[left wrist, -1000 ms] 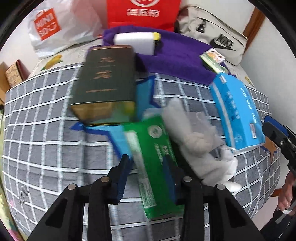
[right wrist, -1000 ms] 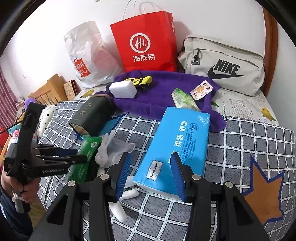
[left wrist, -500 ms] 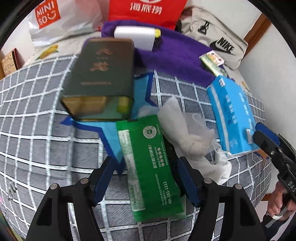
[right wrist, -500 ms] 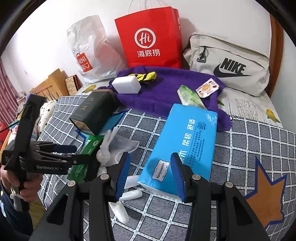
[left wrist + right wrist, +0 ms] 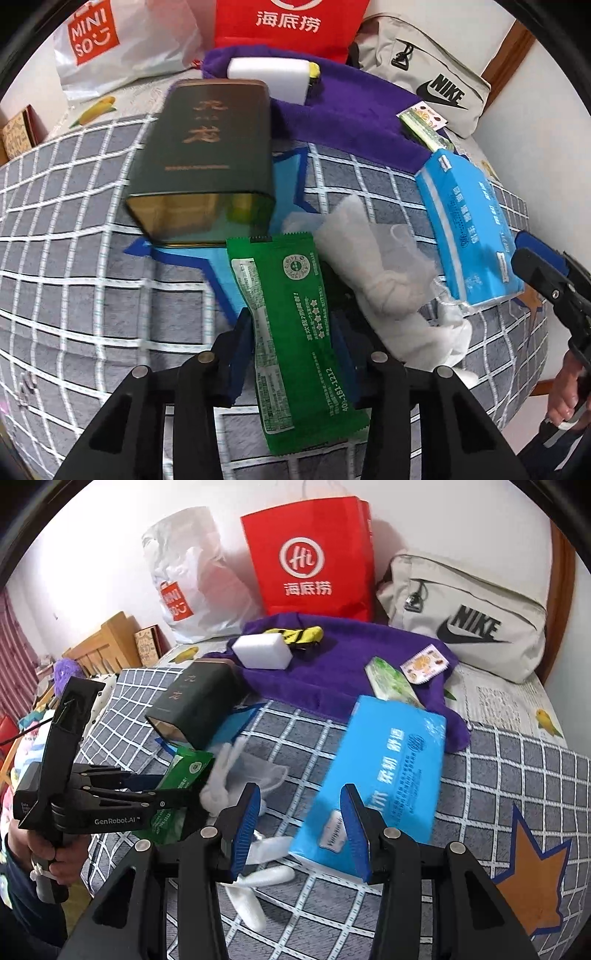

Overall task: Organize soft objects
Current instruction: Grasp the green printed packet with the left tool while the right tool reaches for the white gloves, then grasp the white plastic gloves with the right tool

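The left gripper (image 5: 291, 339) is closing on the green pack (image 5: 291, 332) between its pads, near the bed's (image 5: 74, 288) front edge just beside the white gloves (image 5: 384, 280). The right gripper (image 5: 301, 827) hangs open, its jaws apart over the blue tissue pack's (image 5: 388, 775) near corner

A plain white wall (image 5: 110, 554) rises behind the bed, whose grey checked cover (image 5: 517, 775) has an orange star print. A brown wooden headboard post (image 5: 561, 590) stands right of the wall; striped red curtains (image 5: 14, 657) hang far left.
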A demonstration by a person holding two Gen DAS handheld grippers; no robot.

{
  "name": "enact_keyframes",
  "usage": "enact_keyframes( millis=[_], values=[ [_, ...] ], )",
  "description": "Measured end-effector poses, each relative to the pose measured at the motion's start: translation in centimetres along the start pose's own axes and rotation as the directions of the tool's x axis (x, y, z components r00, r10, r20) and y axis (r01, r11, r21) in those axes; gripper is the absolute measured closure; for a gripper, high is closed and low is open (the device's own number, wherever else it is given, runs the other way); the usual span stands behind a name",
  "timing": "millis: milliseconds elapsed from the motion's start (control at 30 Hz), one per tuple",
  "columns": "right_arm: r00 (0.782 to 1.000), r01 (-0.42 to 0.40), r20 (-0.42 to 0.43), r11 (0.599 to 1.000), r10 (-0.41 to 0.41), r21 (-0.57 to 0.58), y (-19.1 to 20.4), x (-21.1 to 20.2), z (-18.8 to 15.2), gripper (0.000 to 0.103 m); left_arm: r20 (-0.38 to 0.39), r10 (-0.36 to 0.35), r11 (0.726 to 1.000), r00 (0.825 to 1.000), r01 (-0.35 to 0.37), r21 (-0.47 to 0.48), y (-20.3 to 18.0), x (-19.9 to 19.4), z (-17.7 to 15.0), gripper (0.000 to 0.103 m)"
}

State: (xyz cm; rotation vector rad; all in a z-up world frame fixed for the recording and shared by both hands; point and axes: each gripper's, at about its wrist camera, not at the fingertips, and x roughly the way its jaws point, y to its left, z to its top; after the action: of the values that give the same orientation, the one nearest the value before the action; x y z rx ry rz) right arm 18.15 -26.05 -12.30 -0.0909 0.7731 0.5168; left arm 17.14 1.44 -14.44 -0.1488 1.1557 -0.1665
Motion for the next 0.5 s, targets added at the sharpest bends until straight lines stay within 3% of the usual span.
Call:
enact_keyframes(
  millis=[500],
  values=[
    [0.991,-0.103,-0.103,0.984,0.089,-0.142,6.5,4.9,0.4,0.058,0.014,0.014,0.997,1.0,-0.013,-0.079,5.1,-1.1,-1.2,0.065]
  ],
)
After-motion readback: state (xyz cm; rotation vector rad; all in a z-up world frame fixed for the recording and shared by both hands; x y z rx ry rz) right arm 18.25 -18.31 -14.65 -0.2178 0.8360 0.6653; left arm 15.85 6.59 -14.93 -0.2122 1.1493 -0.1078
